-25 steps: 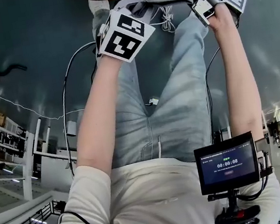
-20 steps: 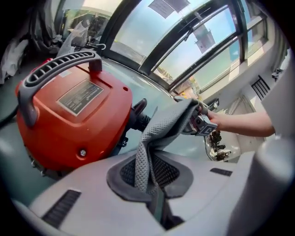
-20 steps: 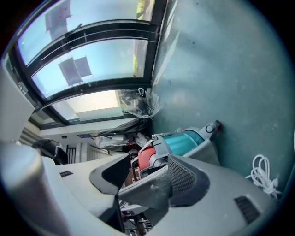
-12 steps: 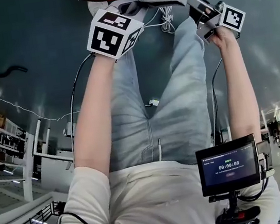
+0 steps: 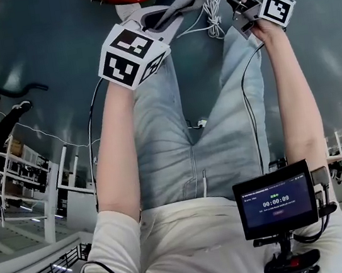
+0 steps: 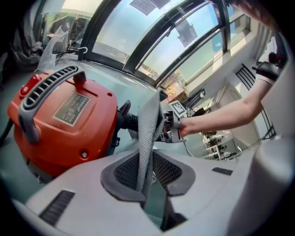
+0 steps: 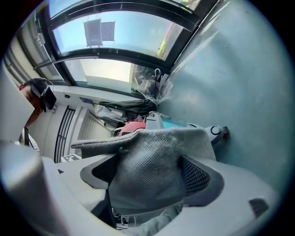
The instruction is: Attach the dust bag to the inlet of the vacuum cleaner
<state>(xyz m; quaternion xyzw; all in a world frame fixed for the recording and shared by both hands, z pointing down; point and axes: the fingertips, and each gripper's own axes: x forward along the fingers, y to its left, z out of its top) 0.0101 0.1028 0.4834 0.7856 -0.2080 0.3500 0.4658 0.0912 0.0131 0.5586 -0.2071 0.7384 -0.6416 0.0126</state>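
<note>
Red vacuum (image 6: pixel 64 120) on the floor, upright, with a grey ribbed handle across the top and a plate on its lid. It fills nine o'clock in the left gripper view and just peeks in at twelve o'clock in the head view. A black port (image 6: pixel 125 110) juts from its flank, at three o'clock on the body. The bag (image 6: pixel 150 133), limp grey mesh cloth, is up in the air just beside that port. One thin edge is nipped in the left gripper (image 6: pixel 150 184), whose jaws have just eased apart a touch. A broad fold drapes between the right gripper (image 7: pixel 152 184) jaws, which have just swung wide.
</note>
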